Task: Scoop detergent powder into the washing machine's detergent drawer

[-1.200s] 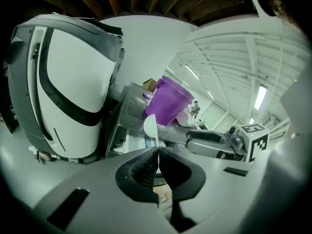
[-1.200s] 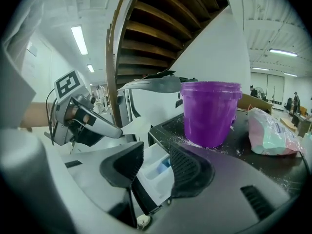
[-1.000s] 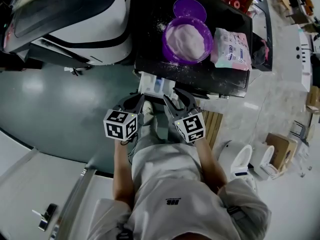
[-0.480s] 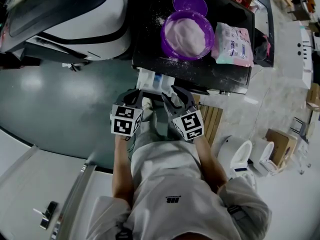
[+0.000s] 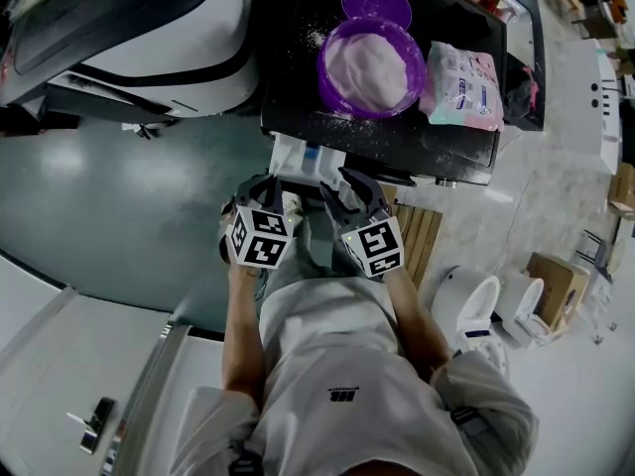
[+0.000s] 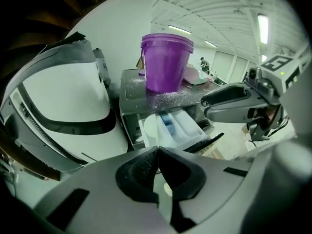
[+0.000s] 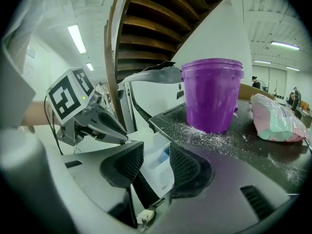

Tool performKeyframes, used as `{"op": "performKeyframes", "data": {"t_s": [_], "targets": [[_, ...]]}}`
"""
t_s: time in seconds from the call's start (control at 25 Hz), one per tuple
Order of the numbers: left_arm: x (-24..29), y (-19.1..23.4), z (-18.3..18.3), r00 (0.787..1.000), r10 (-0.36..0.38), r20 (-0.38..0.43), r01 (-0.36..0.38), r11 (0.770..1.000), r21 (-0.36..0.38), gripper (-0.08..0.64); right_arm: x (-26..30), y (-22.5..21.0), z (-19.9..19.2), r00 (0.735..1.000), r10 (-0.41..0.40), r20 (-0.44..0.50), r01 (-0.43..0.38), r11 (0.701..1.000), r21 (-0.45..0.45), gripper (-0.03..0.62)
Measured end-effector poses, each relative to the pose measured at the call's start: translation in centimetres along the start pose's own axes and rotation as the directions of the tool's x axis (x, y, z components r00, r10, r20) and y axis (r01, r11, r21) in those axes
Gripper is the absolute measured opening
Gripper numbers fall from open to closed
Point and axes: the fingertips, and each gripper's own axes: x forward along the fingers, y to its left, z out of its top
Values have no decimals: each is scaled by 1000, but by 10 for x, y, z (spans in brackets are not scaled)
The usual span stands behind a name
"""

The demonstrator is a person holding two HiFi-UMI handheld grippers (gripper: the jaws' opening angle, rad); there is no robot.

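Note:
A purple bucket [image 5: 370, 67] of white detergent powder stands on the washing machine's dark top [image 5: 417, 147], its lid [image 5: 376, 3] lying behind it. Below the top's front edge the white detergent drawer [image 5: 308, 162] is pulled out. My left gripper [image 5: 266, 186] hovers just in front of the drawer with its jaws shut on nothing [image 6: 157, 150]. Beside it, my right gripper [image 5: 342, 191] has its jaws a little apart and nothing between them [image 7: 157, 162]. Both gripper views look up at the bucket [image 6: 165, 65] [image 7: 212, 96] and the drawer [image 6: 175, 128].
A pink and white detergent bag [image 5: 461, 87] lies right of the bucket. Spilled powder [image 5: 337, 117] dusts the top. A white machine with a dark door [image 5: 149, 28] stands at left. Wooden slats [image 5: 422, 246], white tubs [image 5: 476, 315] and a cardboard box [image 5: 556, 296] sit on the floor at right.
My left gripper has shifted slightly right and toward the drawer, and its marker cube has turned. The right gripper has barely moved.

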Motion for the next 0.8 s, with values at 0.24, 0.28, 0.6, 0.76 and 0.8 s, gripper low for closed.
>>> {"op": "performKeyframes", "data": {"t_s": [0.24,0.28,0.6,0.76,0.8], "targets": [[1,0,0,998,49,-32,-46,995,94,15,0,-2,-1,1000,-2,1,2,1000,3,166],[1,0,0,998,60,-37,-56,993,108,15,0,-2,-2,1000,-2,-1,2,1000,4,166],[-4,4,3,989,146,-39,-134,967,216,15,0,0,1,1000,0,2,0,1000,-3,166],[0,2,0,987,153,-46,-138,961,241,15,-2,-1,2,1000,-6,6,6,1000,-2,166],[1,2,0,987,156,-49,-139,958,250,15,-2,-1,1,1000,-9,4,9,1000,-4,166]]}}
